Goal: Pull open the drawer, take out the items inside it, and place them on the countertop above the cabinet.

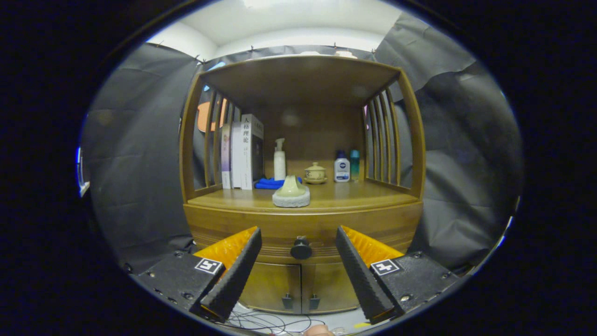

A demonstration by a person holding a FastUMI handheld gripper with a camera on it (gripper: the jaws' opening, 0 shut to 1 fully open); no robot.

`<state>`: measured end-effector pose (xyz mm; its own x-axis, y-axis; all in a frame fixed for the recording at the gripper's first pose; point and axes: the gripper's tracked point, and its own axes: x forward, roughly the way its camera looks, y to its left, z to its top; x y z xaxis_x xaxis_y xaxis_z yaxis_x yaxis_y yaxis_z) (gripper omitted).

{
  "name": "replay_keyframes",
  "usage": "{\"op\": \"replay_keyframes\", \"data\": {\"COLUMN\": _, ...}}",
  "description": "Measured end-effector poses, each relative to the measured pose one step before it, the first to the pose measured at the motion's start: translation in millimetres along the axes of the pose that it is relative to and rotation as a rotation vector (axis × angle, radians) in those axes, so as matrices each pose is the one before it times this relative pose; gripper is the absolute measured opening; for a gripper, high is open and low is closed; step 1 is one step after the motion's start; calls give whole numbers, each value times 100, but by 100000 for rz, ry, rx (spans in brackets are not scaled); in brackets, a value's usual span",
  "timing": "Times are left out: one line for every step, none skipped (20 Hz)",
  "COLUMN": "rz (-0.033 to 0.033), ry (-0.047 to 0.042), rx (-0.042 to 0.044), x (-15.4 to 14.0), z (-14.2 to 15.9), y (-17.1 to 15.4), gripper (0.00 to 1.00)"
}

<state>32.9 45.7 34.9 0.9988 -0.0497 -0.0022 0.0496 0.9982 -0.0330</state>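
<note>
So I'm facing the curved wooden cabinet [303,219], its drawer [280,233] closed, contents hidden. Shelf stuff is too small to read. My gripper [298,245] gapes wide, holding nothing, with the small round black knob [301,248] just beyond, between the fingers.

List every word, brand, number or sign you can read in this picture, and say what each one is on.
"人格理论": on the spine of the tallest book on the cabinet shelf.
White bottle: round dark logo, too small to read.
Other books: spine text too blurred to read.
Marker squares on the open fingers, which flank the drawer knob: patterns only, no words.
</note>
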Motion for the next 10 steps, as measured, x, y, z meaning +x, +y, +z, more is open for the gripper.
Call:
{"op": "replay_keyframes", "data": {"rz": 4, "ry": 107, "rx": -807, "x": -824, "z": 24, "y": -130, "gripper": 100}}
{"op": "replay_keyframes", "data": {"rz": -1158, "ry": -80, "rx": -1420, "x": -722, "z": 52, "y": -295, "gripper": 100}}
{"op": "replay_keyframes", "data": {"rz": -624, "ry": -661, "rx": -775, "x": -727, "z": 108, "y": -151, "gripper": 100}}
{"op": "replay_keyframes", "data": {"rz": 1026, "ry": -768, "rx": -1241, "x": -732, "z": 52, "y": 340, "gripper": 100}}
{"op": "replay_keyframes", "data": {"rz": -226, "ry": -582, "rx": -926, "x": -567, "z": 36, "y": -111, "gripper": 100}}
{"op": "replay_keyframes", "data": {"rz": -96, "ry": -307, "rx": -660, "x": -554, "z": -31, "y": -116, "gripper": 100}}
{"op": "replay_keyframes", "data": {"rz": 311, "ry": -255, "rx": -490, "x": -423, "z": -78, "y": 15, "gripper": 100}}
{"op": "replay_keyframes", "data": {"rz": -11, "ry": 76, "rx": 152, "x": -285, "z": -120, "y": -29, "gripper": 100}}
{"op": "replay_keyframes", "data": {"rz": 225, "ry": 137, "rx": 235, "x": -83, "z": -194, "y": -85, "gripper": 100}}
{"op": "replay_keyframes", "data": {"rz": 148, "ry": 521, "rx": 267, "x": -80, "z": -179, "y": -13, "gripper": 100}}
